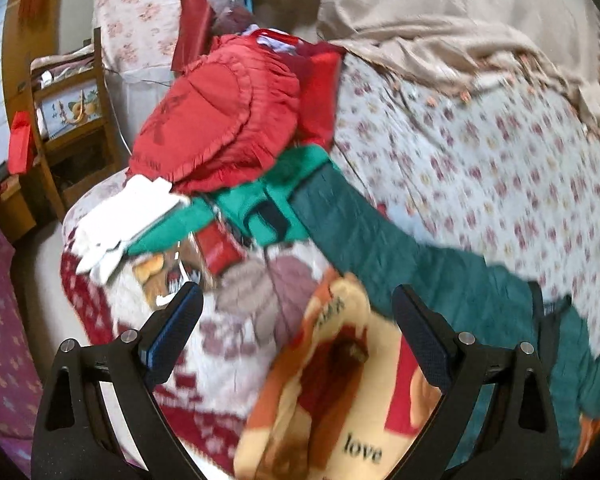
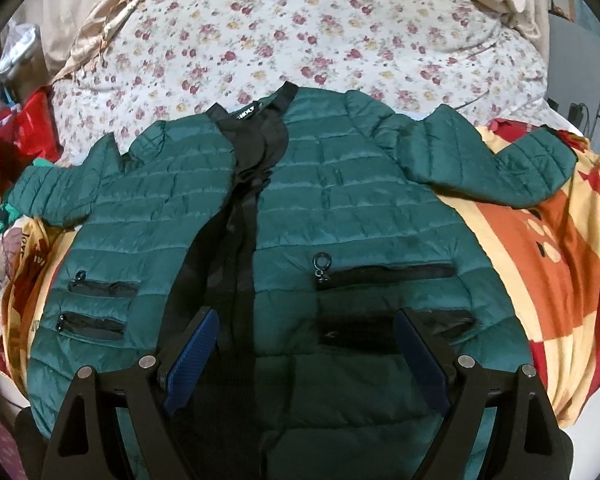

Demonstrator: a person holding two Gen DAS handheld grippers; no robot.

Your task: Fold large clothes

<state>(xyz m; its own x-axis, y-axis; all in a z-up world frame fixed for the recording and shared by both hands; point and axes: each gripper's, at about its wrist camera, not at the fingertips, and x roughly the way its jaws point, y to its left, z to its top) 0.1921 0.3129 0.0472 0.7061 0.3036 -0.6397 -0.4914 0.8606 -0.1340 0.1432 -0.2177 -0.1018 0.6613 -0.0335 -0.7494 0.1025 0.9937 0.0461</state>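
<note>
A big bed (image 2: 340,20) with a flowery sheet holds a green puffy jacket (image 2: 340,200), which lies flat and face up with both sleeves spread out, partly on an orange and yellow blanket (image 2: 540,260). A red frilly pillow (image 1: 220,120) sits on a pile at the side. The right tongs (image 2: 304,340) are spread wide and empty above the jacket's bottom part, and the left tongs (image 1: 296,316) are spread wide and empty over the blanket.
</note>
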